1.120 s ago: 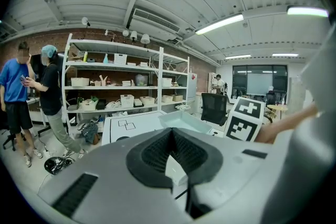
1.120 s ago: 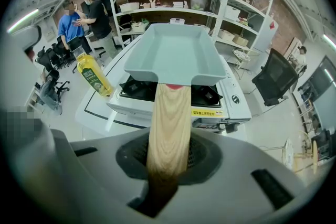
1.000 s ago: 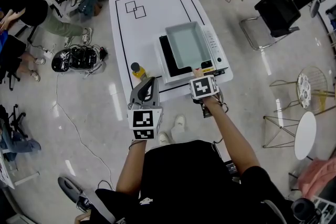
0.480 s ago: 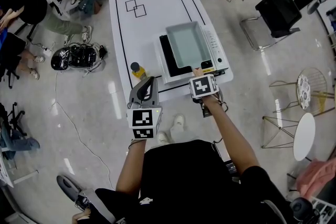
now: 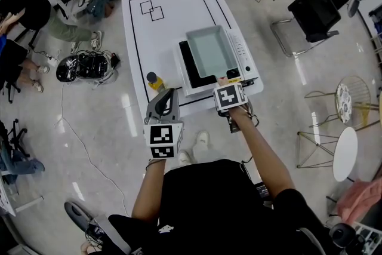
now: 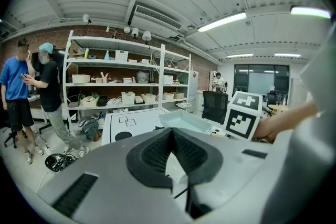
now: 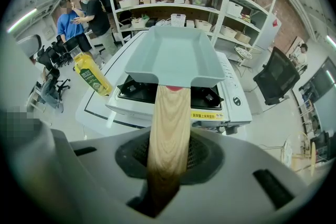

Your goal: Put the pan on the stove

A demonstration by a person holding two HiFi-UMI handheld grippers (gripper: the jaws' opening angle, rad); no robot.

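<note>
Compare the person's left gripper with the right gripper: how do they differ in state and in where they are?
The left gripper has its jaws together with nothing between them; the right gripper has its jaws opening, with the wooden handle of the pan between them. The left gripper is at the near edge of the table, left of the stove; the right gripper is at the stove's front. Both are grey and carry a marker cube.

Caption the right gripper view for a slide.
Right gripper jaws opening around the wooden handle of the grey pan over the stove.
</note>
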